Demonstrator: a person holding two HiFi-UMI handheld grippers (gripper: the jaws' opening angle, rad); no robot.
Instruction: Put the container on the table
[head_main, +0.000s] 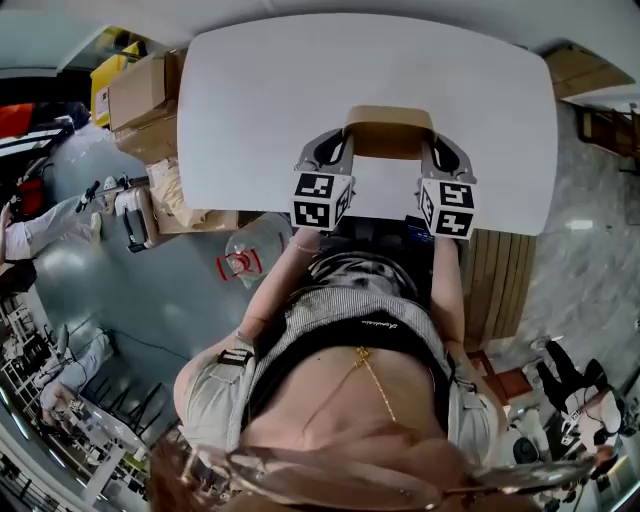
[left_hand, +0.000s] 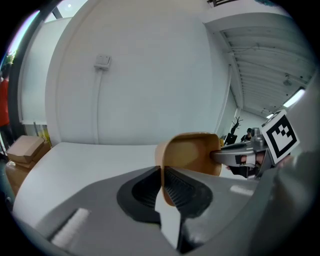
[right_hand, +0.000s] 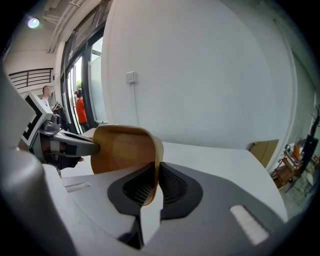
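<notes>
Now, container (head_main: 390, 130): tan, held over the near edge of the white bench (head_main: 260, 90) — whether it touched the top could not be told.
Left claw (left_hand: 162, 186): pinched on the container's left wall.
Right claw (right_hand: 152, 186): pinched on the opposite wall.
Beyond: cardboard boxes (head_main: 140, 95) — left of the bench.

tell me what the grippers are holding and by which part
Both hold the tan container. The left gripper is clamped on the thin wall of one side, and the right gripper on the wall of the opposite side.
</notes>
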